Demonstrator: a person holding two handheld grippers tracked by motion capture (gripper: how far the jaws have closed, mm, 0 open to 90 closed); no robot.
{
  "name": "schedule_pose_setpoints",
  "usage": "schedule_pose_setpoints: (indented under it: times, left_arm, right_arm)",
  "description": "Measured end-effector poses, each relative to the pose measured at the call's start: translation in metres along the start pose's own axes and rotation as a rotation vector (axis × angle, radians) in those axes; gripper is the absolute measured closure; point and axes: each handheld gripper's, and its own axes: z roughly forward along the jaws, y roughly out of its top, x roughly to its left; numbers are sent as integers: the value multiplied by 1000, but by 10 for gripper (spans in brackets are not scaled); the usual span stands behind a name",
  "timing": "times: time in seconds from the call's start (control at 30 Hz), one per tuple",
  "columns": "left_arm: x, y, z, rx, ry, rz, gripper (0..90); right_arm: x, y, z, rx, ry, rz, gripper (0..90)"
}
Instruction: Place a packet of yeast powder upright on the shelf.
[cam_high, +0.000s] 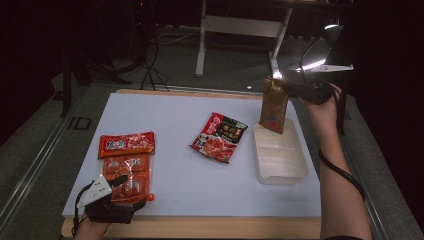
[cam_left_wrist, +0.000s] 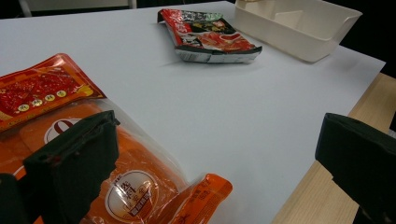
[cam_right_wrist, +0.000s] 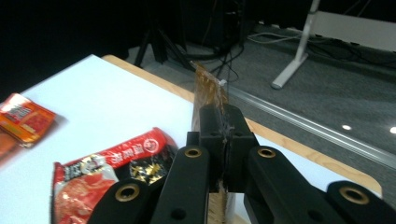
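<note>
My right gripper (cam_high: 286, 86) (cam_right_wrist: 225, 135) is shut on the top edge of a brown snack packet (cam_high: 273, 106) (cam_right_wrist: 208, 91). The packet hangs upright over the far end of a white tray (cam_high: 260, 150) (cam_left_wrist: 308, 28) at the right of the table. At the near left corner my left gripper (cam_high: 125, 186) (cam_left_wrist: 215, 158) stands open. One of its jaws is over an orange clear-wrapped packet (cam_high: 131, 172) (cam_left_wrist: 140, 186), the other over the table's edge. A red packet (cam_high: 126, 144) (cam_left_wrist: 37, 88) lies just beyond the orange one.
A red-and-black food packet (cam_high: 220, 137) (cam_left_wrist: 210, 37) (cam_right_wrist: 107, 172) lies mid-table, left of the tray. A white mat (cam_high: 175, 115) covers the wooden tabletop (cam_high: 200, 227). Behind the table are dark floor, cables and a white desk frame (cam_high: 202, 45).
</note>
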Motion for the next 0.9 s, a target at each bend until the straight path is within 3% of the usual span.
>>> schedule_pose_setpoints:
  times: [0.13,0.3,0.37,0.57,0.9]
  left_arm:
    - [0,0,-1,-2,1,-1,1]
    - [0,-1,-2,2,0,-3,1]
    - [0,-1,-3,-1,0,-2,1]
    - [1,-1,-4,-5,-2,-11,1]
    - [0,-1,-3,-1,-6,-8,1]
  right_arm:
    - [-1,-4,9,15,-24,-24,890]
    - [2,-10,19,23,13,-20,889]
    - [2,-14,22,13,49,3,888]
    - [0,-21,24,-17,93,45,888]
    - [-5,-33,23,-50,137,106,887]
